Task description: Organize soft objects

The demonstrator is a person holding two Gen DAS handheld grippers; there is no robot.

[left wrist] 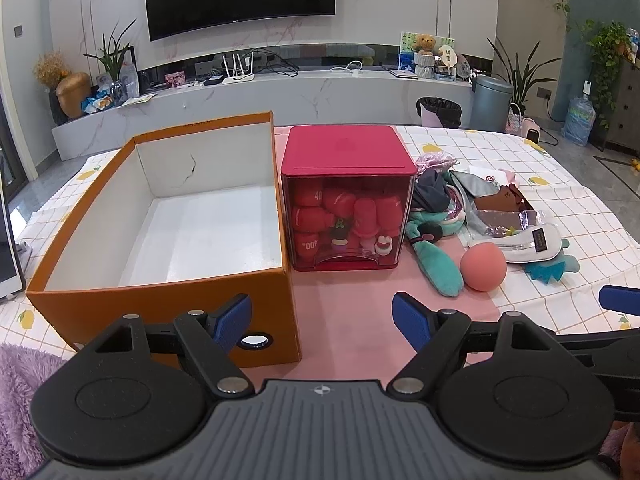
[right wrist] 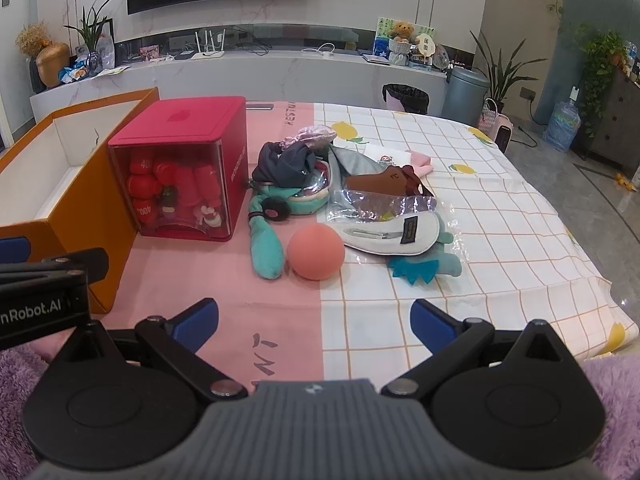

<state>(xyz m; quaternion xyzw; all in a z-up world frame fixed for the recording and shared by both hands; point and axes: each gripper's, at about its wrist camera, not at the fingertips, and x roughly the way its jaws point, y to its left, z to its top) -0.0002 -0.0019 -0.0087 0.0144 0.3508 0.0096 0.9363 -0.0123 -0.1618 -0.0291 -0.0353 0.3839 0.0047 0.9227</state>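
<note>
On the table in the left wrist view, the left gripper [left wrist: 322,322] has its blue pads spread wide with nothing between them, hovering low over the pink part of the tablecloth [left wrist: 344,320]. Its left pad sits right in front of the orange box [left wrist: 160,304], which is open on top with a bare white inside. Just beside the box is a red cube container [left wrist: 346,196] with a see-through front, stuffed with red plush bits. The soft stuff is piled to the right of it: a teal plush toy [left wrist: 438,266], a pink ball [left wrist: 483,267] touching it, and a white pouch [left wrist: 532,242] behind the ball.

Over in the right wrist view, the right gripper [right wrist: 314,322] is spread wide too, gripping nothing, held above the cloth with the ball [right wrist: 316,252] straight ahead. A dark grey garment [right wrist: 284,166] tops the heap, and a crinkly clear bag [right wrist: 380,204] lies next to it.
</note>
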